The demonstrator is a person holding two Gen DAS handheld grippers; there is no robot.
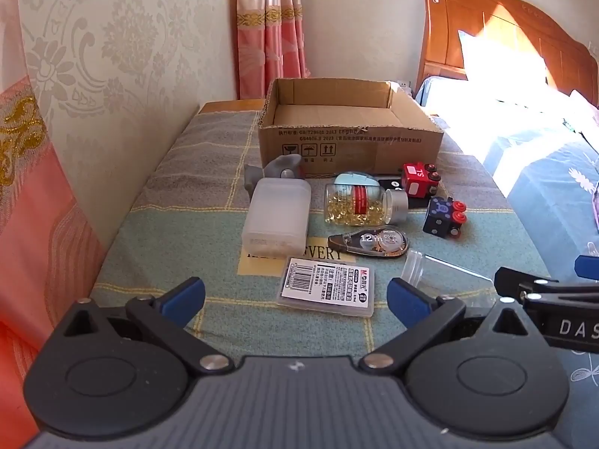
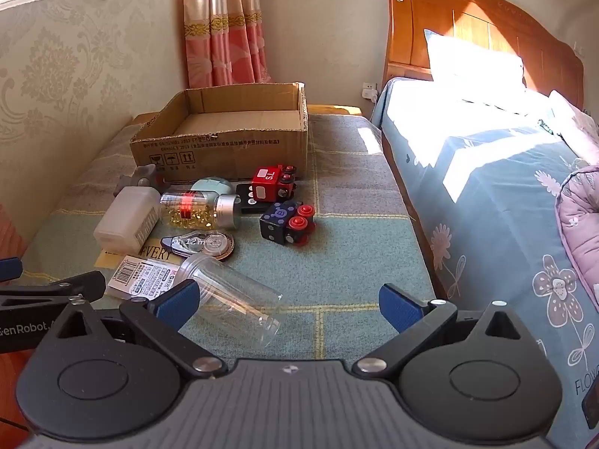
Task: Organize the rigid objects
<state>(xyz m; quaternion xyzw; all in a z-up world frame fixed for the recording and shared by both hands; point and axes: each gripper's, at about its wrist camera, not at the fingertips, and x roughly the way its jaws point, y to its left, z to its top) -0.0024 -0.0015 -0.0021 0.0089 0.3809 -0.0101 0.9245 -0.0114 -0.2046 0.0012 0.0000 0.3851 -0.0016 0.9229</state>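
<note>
An empty cardboard box [image 1: 348,142] [image 2: 224,149] stands at the back of the cloth-covered table. In front of it lie a white plastic case [image 1: 277,215] [image 2: 127,220], a glass bottle of yellow capsules [image 1: 363,204] [image 2: 198,209], a correction tape [image 1: 368,243] [image 2: 202,243], a flat labelled case [image 1: 325,286] [image 2: 142,277], a clear plastic cup on its side [image 2: 232,295] [image 1: 441,273], a red toy train car [image 1: 417,179] [image 2: 271,183] and a dark blue one [image 1: 443,217] [image 2: 286,222]. My left gripper [image 1: 295,295] is open above the flat case. My right gripper [image 2: 286,303] is open, its left finger beside the cup.
A grey toy [image 1: 273,172] [image 2: 136,179], a light blue mouse-like object [image 1: 353,179] [image 2: 209,186] and a black item [image 2: 247,196] lie near the box. A wall runs along the left; a bed [image 2: 486,187] borders the table's right edge.
</note>
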